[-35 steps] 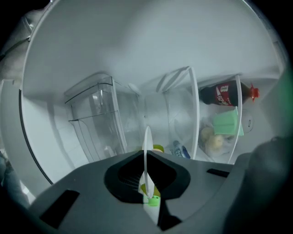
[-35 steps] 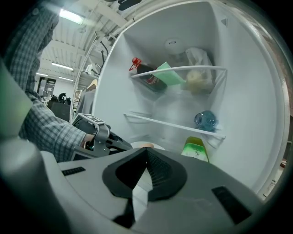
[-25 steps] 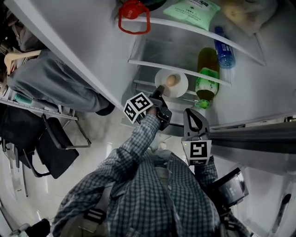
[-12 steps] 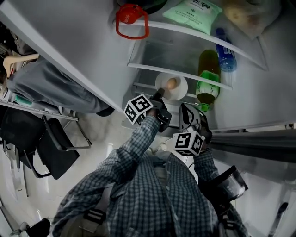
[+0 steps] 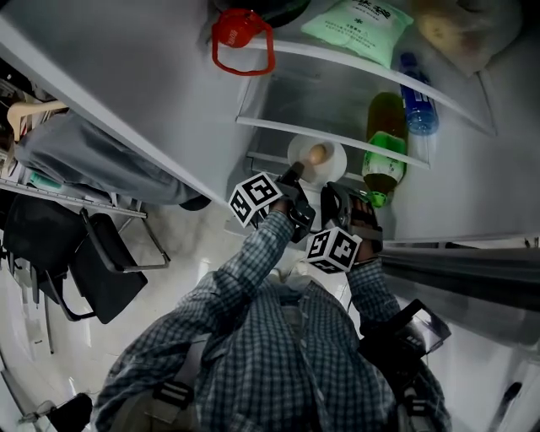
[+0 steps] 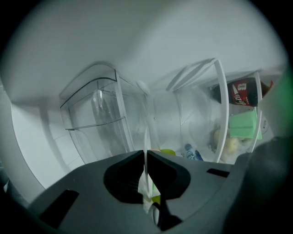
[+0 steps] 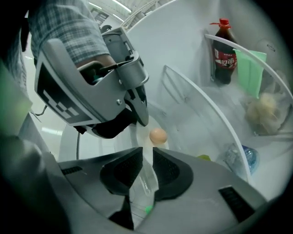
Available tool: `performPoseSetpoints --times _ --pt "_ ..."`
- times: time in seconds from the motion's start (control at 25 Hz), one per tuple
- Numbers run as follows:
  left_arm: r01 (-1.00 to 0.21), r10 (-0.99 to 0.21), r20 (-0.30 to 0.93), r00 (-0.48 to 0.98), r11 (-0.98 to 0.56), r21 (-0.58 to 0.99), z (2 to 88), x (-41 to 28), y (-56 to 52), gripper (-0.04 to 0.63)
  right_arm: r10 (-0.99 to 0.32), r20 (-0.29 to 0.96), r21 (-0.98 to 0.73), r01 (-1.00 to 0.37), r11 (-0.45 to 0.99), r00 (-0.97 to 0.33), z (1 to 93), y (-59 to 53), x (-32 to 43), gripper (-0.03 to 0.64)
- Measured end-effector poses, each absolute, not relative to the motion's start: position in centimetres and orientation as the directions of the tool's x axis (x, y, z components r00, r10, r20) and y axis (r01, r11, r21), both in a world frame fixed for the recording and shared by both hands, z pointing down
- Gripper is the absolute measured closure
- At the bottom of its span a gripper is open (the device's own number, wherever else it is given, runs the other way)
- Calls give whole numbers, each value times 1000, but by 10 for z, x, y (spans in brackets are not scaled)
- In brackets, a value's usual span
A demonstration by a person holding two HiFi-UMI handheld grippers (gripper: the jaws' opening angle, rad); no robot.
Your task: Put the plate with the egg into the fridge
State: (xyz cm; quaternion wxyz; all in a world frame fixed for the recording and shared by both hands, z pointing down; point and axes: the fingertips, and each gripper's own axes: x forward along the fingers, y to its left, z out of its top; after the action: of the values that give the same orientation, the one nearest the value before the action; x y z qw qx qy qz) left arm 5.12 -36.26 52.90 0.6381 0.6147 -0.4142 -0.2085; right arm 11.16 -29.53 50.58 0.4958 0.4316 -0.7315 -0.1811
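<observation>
A white plate (image 5: 330, 163) carrying a brown egg (image 5: 319, 153) rests on a lower fridge shelf, under a glass shelf (image 5: 325, 129). My left gripper (image 5: 293, 175) reaches in from the front left and is shut on the plate's near rim; in the left gripper view that thin rim (image 6: 145, 148) is pinched between its jaws. My right gripper (image 5: 336, 195) sits just right of it at the plate's front edge. Its jaws are opening, with a narrow gap. In the right gripper view the plate's rim (image 7: 147, 153) shows in that gap, with the egg (image 7: 158, 135) just beyond, and nothing is gripped.
A green bottle (image 5: 381, 143) and a blue-capped water bottle (image 5: 419, 105) stand right of the plate. A green packet (image 5: 359, 21) and a red ring (image 5: 243, 38) lie on higher shelves. A cola bottle (image 7: 223, 45) stands in the door rack. The open fridge door (image 5: 472, 266) is at my right.
My right gripper has swung left and forward from the door edge to the plate's front rim, and its jaws have parted. The left gripper has kept its hold on the plate.
</observation>
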Motion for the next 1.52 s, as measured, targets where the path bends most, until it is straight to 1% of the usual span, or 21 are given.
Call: performPoseSetpoints --times 0.04,0.08,0.32,0.6,0.64,0.72,0.92,1.04,1.32,1.52 --pt "-244 -775 272 571 157 957 529 51 -363 577 -805 577 691 -443 571 -138 508 -296 110 555" --pt "-245 -774 273 572 156 957 529 52 -363 577 -802 581 693 -431 578 -140 510 -297 109 549" --pt "-238 -775 271 570 160 958 528 52 -364 577 -809 568 756 -291 586 -152 519 -302 96 549" --pt "-242 -775 272 570 158 957 528 53 -364 575 -825 550 796 -220 565 -129 518 -310 94 551" --pt "-239 -777 270 569 158 958 528 53 -364 576 -828 547 800 -214 561 -126 514 -312 95 552" --pt "-229 -780 263 569 157 961 527 53 -364 575 -828 547 800 -217 560 -121 508 -315 94 583" --pt "-239 -776 254 578 137 961 525 54 -366 577 -814 573 784 -228 578 -94 524 -314 99 586" --pt "-226 -775 223 591 107 968 520 55 -367 575 -814 574 787 -213 579 -92 515 -315 98 591" --pt "-287 -758 232 610 62 956 516 56 -366 575 -808 584 782 -214 585 -78 523 -314 102 592" --pt "-267 -755 198 625 32 963 513 49 -363 575 -802 594 774 -227 591 -66 525 -316 105 592"
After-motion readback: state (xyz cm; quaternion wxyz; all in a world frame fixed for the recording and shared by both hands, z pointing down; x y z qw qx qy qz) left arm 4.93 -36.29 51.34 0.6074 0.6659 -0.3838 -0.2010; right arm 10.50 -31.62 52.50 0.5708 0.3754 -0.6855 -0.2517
